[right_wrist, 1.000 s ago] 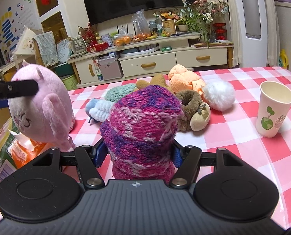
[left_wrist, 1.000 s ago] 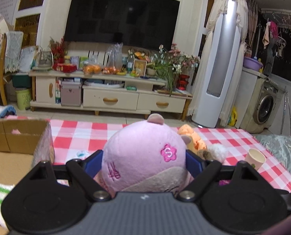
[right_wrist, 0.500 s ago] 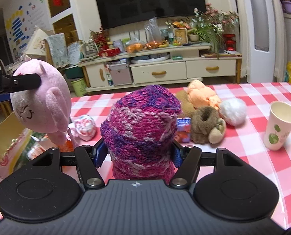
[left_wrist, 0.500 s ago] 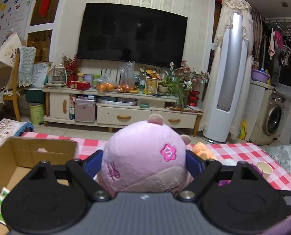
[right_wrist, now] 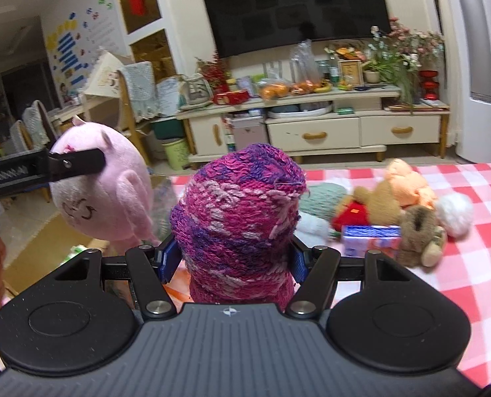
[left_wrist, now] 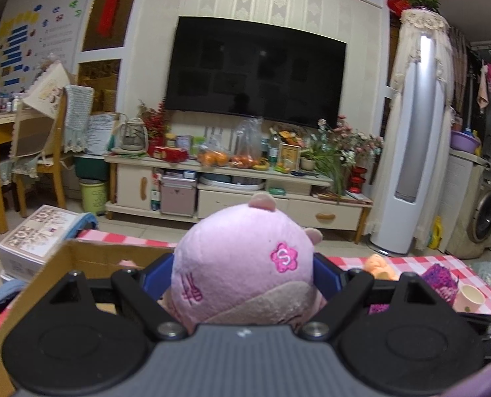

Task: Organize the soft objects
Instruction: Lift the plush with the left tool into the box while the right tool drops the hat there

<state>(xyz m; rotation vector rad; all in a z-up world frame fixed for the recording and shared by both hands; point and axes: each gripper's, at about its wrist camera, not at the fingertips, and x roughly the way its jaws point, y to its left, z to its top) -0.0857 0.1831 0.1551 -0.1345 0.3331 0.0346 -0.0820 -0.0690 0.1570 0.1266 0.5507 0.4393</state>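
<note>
My left gripper (left_wrist: 244, 264) is shut on a pink pig plush (left_wrist: 242, 264) with a flower patch, held in the air above an open cardboard box (left_wrist: 57, 264). The same plush (right_wrist: 103, 185) shows at the left of the right wrist view, clamped by the left finger (right_wrist: 73, 165) over the box (right_wrist: 40, 251). My right gripper (right_wrist: 230, 258) is shut on a magenta and purple knitted yarn piece (right_wrist: 239, 218), held up near the table's left edge. Several soft toys (right_wrist: 407, 198) lie in a pile on the red checked tablecloth (right_wrist: 477, 182).
A paper cup (left_wrist: 470, 299) stands on the table at the right. A small blue and pink carton (right_wrist: 369, 236) lies by the toy pile. Behind are a TV cabinet (left_wrist: 232, 185), a chair (left_wrist: 37, 152) and a white standing air conditioner (left_wrist: 414, 152).
Both grippers have risen and swung left with their loads. The pig plush now hangs over the cardboard box, and the yarn piece has moved toward the table's left edge.
</note>
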